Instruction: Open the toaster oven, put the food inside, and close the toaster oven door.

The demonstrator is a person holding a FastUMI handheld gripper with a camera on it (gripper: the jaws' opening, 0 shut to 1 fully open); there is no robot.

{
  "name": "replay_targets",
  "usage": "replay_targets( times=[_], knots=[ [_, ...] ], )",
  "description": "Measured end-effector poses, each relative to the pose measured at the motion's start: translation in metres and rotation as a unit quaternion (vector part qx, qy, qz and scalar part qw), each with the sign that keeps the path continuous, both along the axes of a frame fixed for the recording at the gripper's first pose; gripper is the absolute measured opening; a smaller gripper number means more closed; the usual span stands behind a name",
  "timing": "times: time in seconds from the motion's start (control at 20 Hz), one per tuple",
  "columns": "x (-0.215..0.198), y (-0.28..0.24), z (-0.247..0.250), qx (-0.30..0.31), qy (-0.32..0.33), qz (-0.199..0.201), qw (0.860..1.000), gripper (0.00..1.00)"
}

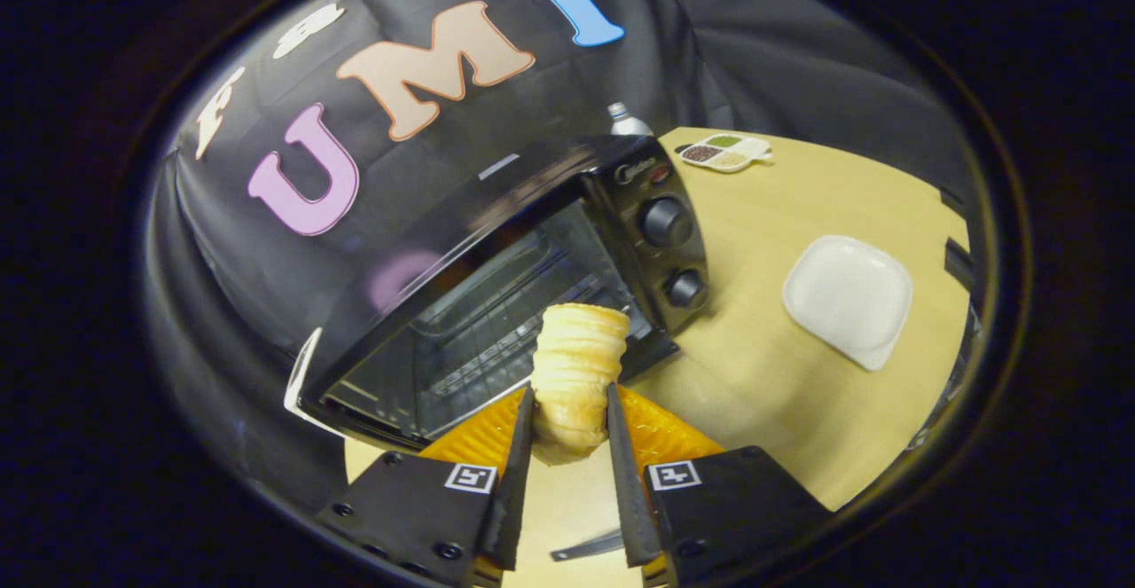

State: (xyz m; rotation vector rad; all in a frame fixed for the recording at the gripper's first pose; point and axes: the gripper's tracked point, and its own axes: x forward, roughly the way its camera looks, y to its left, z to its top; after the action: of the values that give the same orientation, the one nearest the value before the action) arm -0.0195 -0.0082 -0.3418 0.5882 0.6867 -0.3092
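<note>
Golden, flaky pastry fills the space between the two fingers in the gripper view: a ridged pastry roll (576,375) stands lengthwise along the claw, its lower part pinched from both sides by the gripper (571,406), its upper end sticking out past the fingertips. Both fingers press against the roll's flanks, so the claw is closed on it rather than spread.

Just ahead of the roll's free end sits the black toaster oven (532,278), on a tan wooden table (763,348). Its door (426,393) is open, and the wire rack (497,322) inside shows plainly through the opening. The tip of the roll overlaps the lower right corner of that opening, near the oven's control panel with its two round knobs (667,221).

Beyond the fingers and to the right of the oven, a white square plate (848,299) lies flat on the table, well apart from the claw. Farther back, a small divided dish (725,152) holds three portions of differently coloured grains or spices. A bottle cap and neck (626,118) rise behind the oven's top.
</note>
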Motion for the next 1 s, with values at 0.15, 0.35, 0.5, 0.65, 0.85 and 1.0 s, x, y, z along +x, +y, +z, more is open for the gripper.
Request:
replay_targets(
  times=[0.15, 0.35, 0.5, 0.65, 0.85, 1.0],
  knots=[
    [0.019, 0.018, -0.002, 0.019, -0.01, -0.015, 1.0, 0.48],
    [0.04, 0.034, -0.006, 0.04, -0.021, -0.035, 0.998, 0.48],
    [0.057, 0.044, -0.008, 0.05, -0.034, -0.046, 0.997, 0.48],
    [0.071, 0.053, -0.013, 0.058, -0.039, -0.049, 0.996, 0.52],
    [0.076, 0.059, -0.019, 0.055, -0.039, -0.042, 0.997, 0.67],
    [0.075, 0.058, -0.022, 0.046, -0.038, -0.038, 0.997, 0.79]
  ],
)
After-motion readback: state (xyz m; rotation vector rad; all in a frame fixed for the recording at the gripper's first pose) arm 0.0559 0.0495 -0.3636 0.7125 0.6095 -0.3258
